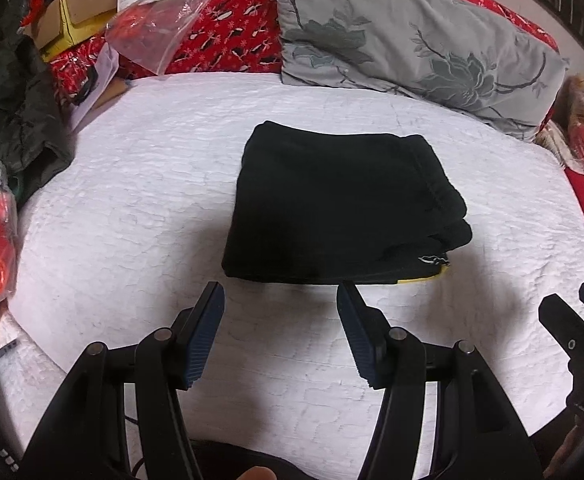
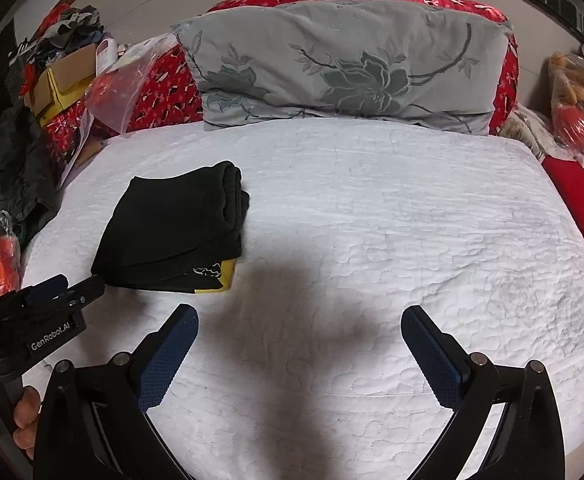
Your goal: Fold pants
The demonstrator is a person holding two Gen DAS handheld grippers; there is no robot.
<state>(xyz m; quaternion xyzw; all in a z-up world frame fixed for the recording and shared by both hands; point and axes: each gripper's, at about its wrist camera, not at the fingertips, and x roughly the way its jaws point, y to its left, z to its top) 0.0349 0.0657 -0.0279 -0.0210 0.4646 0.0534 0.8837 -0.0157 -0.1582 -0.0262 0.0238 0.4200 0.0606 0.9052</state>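
Black pants (image 1: 331, 204) — soft, limp, stacked folds; grasp the thick layered edge. Left gripper (image 1: 280, 300) and right gripper (image 2: 299, 320) both spread, empty.

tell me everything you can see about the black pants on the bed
The black pants are folded into a compact, roughly square stack of several layers, in what looks like soft, thick fabric. A rolled, bunched edge runs along their right side, and a yellow patch with a small white print shows at the near right corner. They lie flat on the white quilt, in front of the grey pillow. Neither tool touches them.
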